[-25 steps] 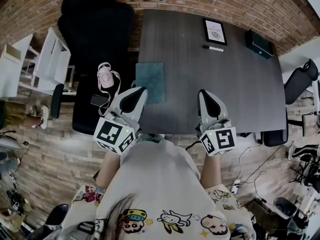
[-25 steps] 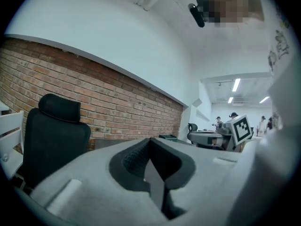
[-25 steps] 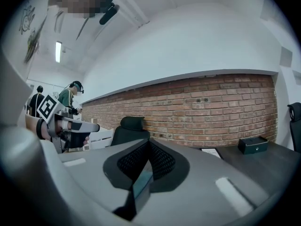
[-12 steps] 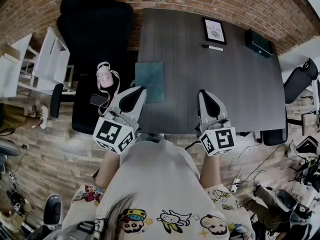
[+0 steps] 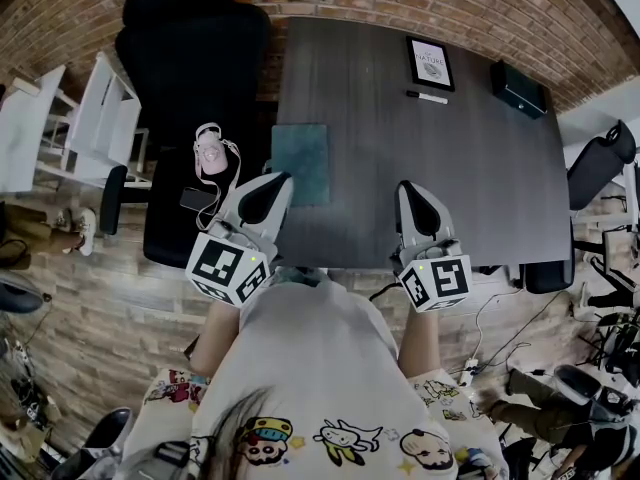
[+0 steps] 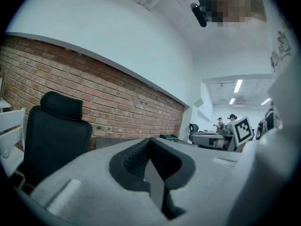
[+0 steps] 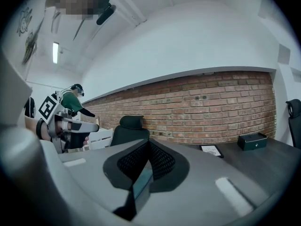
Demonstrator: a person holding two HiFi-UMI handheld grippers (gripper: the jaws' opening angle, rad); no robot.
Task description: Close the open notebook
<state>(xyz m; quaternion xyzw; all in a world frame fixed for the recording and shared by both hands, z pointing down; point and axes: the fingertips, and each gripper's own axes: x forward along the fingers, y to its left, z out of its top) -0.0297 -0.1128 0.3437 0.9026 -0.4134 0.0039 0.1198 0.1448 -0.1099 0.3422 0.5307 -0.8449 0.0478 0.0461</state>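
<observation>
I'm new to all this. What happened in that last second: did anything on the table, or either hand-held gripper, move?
Nothing of the task moved. Only a passer-by at the lower right shifted about. The left hand-held gripper and the right hand-held gripper stayed shut and empty at the near edge of the table. The teal notebook still lies closed in the same spot.

The notebook (image 5: pixel 299 163) lies at the surface's (image 5: pixel 400 158) left edge, just ahead of the left hand-held gripper (image 5: pixel 270 193). At the far side sit a book (image 5: pixel 429 64), a pen (image 5: pixel 427 97) before it and a box (image 5: pixel 518 87) to their right. A chair (image 5: pixel 190 58) stands left of the surface, a bottle (image 5: pixel 209 151) and phone (image 5: pixel 198 200) on its seat.
</observation>
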